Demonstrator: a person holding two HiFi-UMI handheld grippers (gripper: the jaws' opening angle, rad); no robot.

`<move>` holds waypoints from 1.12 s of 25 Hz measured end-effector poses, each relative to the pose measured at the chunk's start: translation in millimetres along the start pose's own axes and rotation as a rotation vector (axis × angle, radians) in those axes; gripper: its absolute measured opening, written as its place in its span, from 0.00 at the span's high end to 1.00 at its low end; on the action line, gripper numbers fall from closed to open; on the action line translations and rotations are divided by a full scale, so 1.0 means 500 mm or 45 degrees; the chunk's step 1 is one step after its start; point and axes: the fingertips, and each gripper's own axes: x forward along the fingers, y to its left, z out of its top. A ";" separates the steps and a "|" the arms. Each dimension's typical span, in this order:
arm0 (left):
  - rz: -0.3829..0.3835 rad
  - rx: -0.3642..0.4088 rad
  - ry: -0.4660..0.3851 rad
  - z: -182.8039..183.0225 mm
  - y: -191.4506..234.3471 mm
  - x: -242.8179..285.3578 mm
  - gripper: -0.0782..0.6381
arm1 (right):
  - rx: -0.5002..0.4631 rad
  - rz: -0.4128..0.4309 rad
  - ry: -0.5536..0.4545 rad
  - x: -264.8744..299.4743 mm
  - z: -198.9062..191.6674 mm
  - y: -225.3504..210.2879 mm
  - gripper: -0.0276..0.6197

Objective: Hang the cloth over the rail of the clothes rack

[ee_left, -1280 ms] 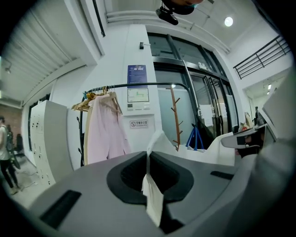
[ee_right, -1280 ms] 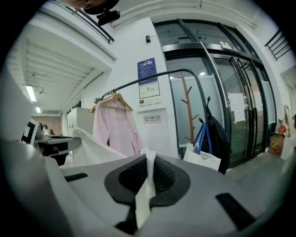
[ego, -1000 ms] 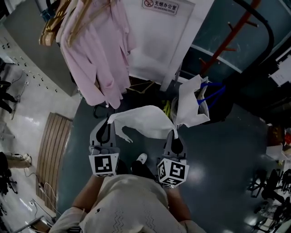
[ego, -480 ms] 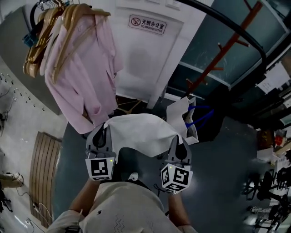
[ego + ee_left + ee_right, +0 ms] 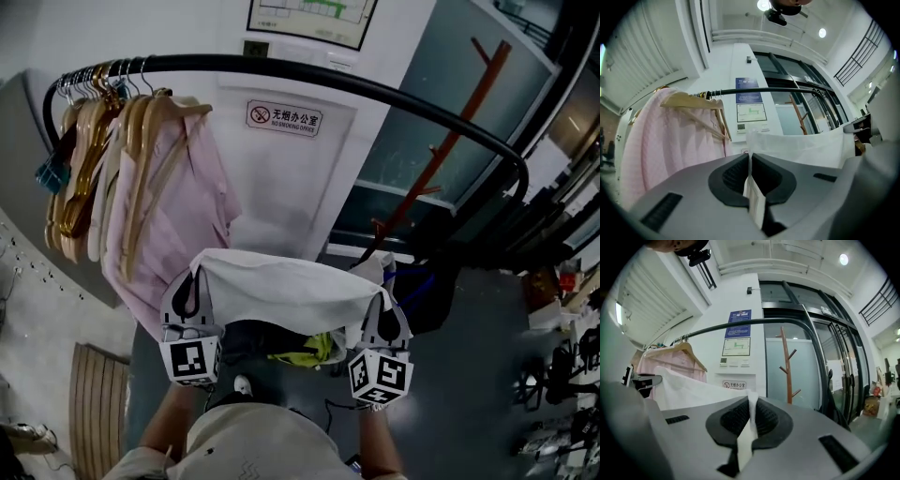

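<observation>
A white cloth (image 5: 281,289) is stretched flat between my two grippers, below and in front of the black curved rail (image 5: 309,73) of the clothes rack. My left gripper (image 5: 192,289) is shut on the cloth's left corner (image 5: 751,185). My right gripper (image 5: 382,298) is shut on its right corner (image 5: 749,420). The rail (image 5: 764,90) runs high above the cloth's top edge (image 5: 801,140) in the left gripper view. It also arcs over the cloth (image 5: 689,389) in the right gripper view, where the rail (image 5: 754,323) bends down on the right.
A pink shirt (image 5: 178,202) on wooden hangers (image 5: 103,141) fills the rail's left end. A white wall panel with a no-smoking sign (image 5: 284,118) stands behind. An orange coat stand (image 5: 441,150) and glass doors are at the right. A white bag (image 5: 380,272) sits on the floor.
Both grippers have risen with the cloth, pulling it taut and level. The view has tilted up, so the rail and hangers now show above the cloth.
</observation>
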 end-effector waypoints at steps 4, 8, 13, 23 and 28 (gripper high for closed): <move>-0.016 0.074 -0.018 0.022 0.041 0.044 0.87 | 0.014 0.001 -0.039 0.024 0.040 0.012 0.92; -0.050 0.103 -0.037 0.049 0.048 0.068 0.86 | 0.003 0.003 -0.093 0.045 0.086 0.013 0.92; -0.022 0.048 -0.041 0.106 0.061 0.086 0.86 | -0.040 0.008 -0.193 0.064 0.168 0.009 0.92; 0.068 0.113 -0.195 0.279 0.059 0.119 0.86 | -0.080 0.126 -0.345 0.100 0.341 -0.015 0.92; 0.101 0.120 -0.258 0.347 0.064 0.118 0.86 | -0.139 0.175 -0.411 0.098 0.415 -0.015 0.92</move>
